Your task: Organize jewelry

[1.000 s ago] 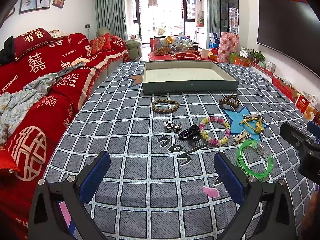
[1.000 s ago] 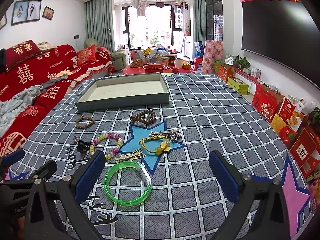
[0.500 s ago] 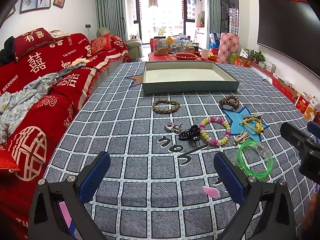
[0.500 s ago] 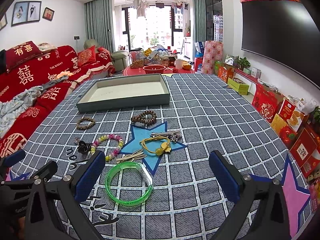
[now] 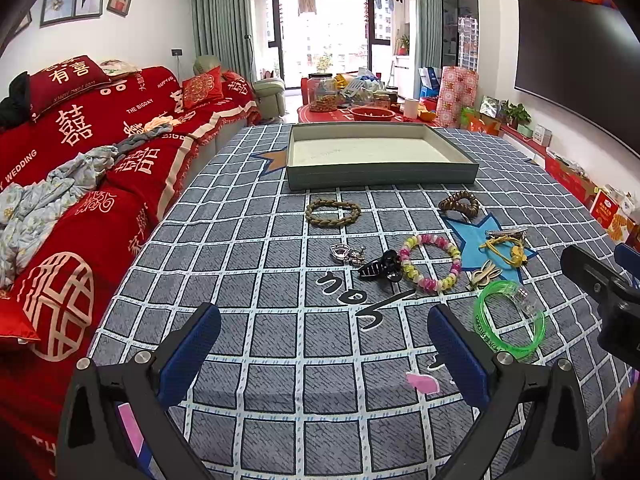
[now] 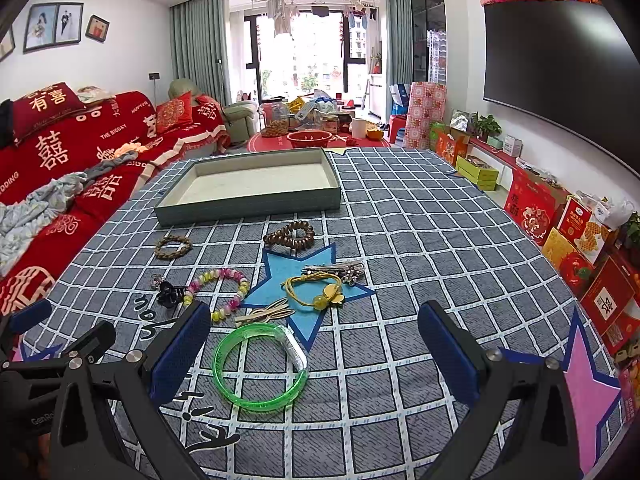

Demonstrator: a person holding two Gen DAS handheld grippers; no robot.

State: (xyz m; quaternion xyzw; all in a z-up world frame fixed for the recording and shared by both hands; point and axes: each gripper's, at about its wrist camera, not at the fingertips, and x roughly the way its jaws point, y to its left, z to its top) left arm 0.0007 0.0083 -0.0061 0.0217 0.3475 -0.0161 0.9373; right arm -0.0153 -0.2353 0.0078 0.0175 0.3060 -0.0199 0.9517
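Observation:
Jewelry lies scattered on a grey checked tablecloth in front of an empty grey-green tray [image 5: 380, 178] [image 6: 248, 206]. Pieces include a green bangle [image 5: 508, 322] [image 6: 260, 366], a pastel bead bracelet [image 5: 430, 262] [image 6: 218, 292], a braided brown bracelet [image 5: 333, 213] [image 6: 173, 247], a brown coil tie [image 5: 459, 202] [image 6: 289, 235], a black claw clip [image 5: 380, 266] [image 6: 171, 295], a yellow hair tie [image 5: 506, 250] [image 6: 320, 290] and a silver clip [image 6: 334, 269]. My left gripper [image 5: 324, 346] hovers open near the front edge. My right gripper [image 6: 314, 346] hangs open just above the bangle.
A red-covered sofa [image 5: 80, 184] runs along the table's left side. Red gift boxes [image 6: 576, 240] line the floor under the wall TV on the right. A small pink sticker [image 5: 423, 383] lies on the cloth near the left gripper. Beyond the tray stands a cluttered red table [image 6: 316, 138].
The right wrist view has shifted slightly; the bangle sits a little more to the right between the fingers. The left gripper has held still. Nothing was grasped.

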